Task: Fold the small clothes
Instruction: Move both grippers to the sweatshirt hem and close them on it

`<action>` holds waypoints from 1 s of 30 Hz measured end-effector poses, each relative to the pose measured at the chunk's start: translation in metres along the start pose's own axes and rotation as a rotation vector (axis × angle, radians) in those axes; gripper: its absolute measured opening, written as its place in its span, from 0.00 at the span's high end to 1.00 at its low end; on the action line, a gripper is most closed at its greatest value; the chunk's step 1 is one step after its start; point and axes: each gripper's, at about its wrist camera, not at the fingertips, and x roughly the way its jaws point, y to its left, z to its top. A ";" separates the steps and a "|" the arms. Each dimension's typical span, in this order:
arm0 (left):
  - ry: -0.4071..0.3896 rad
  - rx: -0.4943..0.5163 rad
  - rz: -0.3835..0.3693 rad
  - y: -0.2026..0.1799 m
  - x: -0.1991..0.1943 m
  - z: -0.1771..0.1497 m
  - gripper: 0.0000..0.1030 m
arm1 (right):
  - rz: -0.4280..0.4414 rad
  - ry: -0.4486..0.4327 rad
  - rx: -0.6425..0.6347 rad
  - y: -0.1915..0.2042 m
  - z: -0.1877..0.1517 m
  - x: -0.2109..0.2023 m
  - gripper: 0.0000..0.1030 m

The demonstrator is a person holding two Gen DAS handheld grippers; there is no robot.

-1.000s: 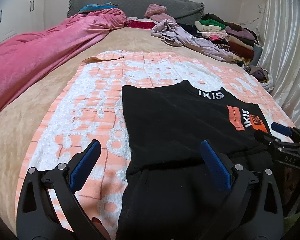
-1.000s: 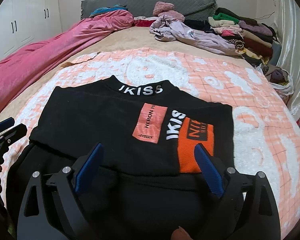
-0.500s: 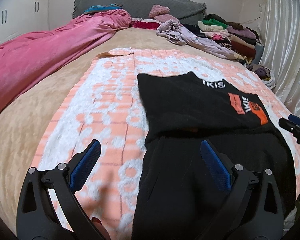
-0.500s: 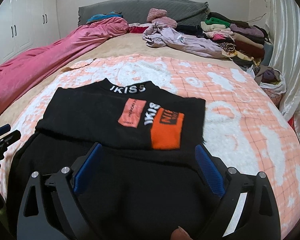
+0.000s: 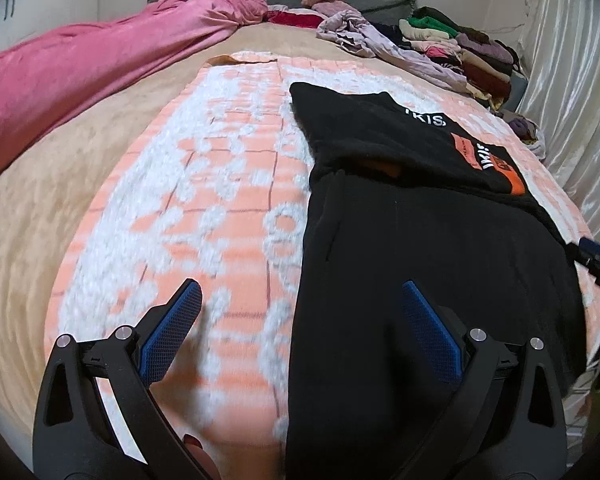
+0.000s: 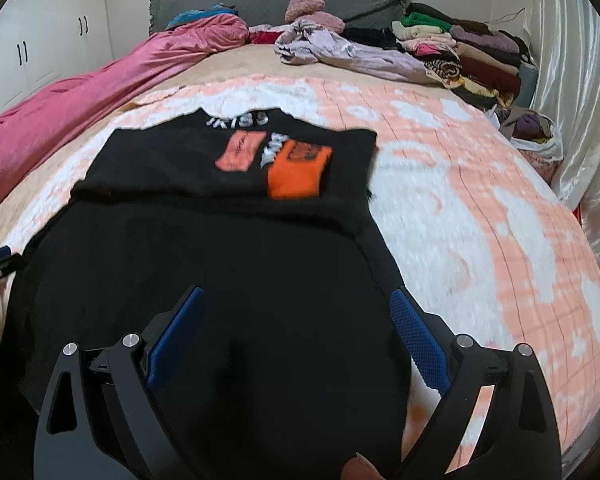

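While both grippers gape: one black garment [image 6: 228, 280], one blanket [image 6: 480, 208].

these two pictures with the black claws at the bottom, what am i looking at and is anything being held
The claws are handheld grippers, one in each of a person's hands, no robot arm. Each carries a wide-angle camera looking forward along its two blue-padded fingers, hence the curved edges. One picture is from the left gripper, the other from the right gripper. Both are open and hold nothing.

Below them is a bed with an orange and white blanket. A black shirt with orange patches lies on it, its upper part folded down over the lower. The left gripper sits over the shirt's left edge, the right one near its right edge. Farther back are a pink quilt and a pile of clothes.
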 end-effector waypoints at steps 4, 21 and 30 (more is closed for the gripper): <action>0.039 -0.001 -0.014 -0.001 -0.004 -0.008 0.09 | 0.005 0.026 0.008 -0.005 -0.017 -0.006 0.10; 0.186 0.002 -0.090 -0.007 -0.014 -0.053 0.38 | 0.013 0.137 0.032 -0.032 -0.094 -0.042 0.10; 0.198 0.012 -0.075 -0.009 -0.026 -0.074 0.62 | 0.073 0.186 0.100 -0.047 -0.115 -0.043 0.38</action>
